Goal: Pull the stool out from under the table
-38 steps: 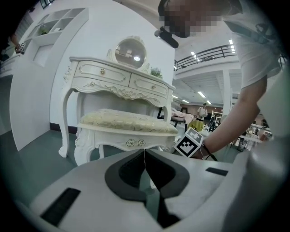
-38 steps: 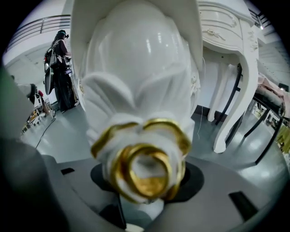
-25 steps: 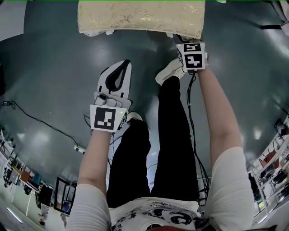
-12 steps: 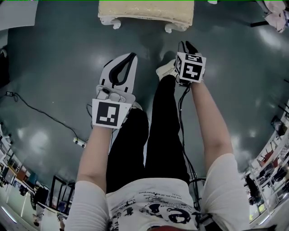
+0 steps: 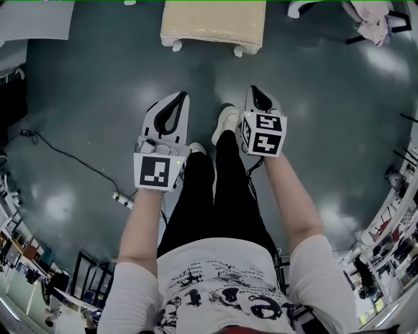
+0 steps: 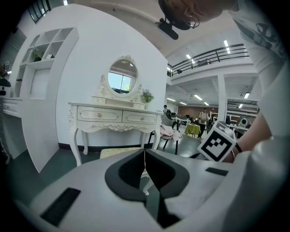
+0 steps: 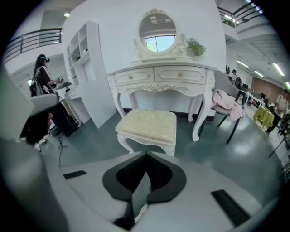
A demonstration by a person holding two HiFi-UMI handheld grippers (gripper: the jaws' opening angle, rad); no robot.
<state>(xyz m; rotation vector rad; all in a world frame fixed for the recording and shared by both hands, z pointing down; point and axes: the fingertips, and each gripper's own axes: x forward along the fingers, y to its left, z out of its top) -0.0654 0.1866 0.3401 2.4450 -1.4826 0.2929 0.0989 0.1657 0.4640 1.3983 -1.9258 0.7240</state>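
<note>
Two claws hang above the floor, neither on anything. The left claw has its jaws pressed together and empty. The stool stands on the floor ahead of both, out in front of the table and apart from the claws. The right claw's jaws have just been closing and now meet with nothing between them.

The pull looks finished, so the best course is to keep both claws high and clear, without nudging the seat or skewing it.

The head view cuts off the table entirely and the stool's far edge. In the left gripper view the claw's body covers most of the stool. Its rear legs hide behind the seat, so their gap to the table's front legs is hard to judge.
</note>
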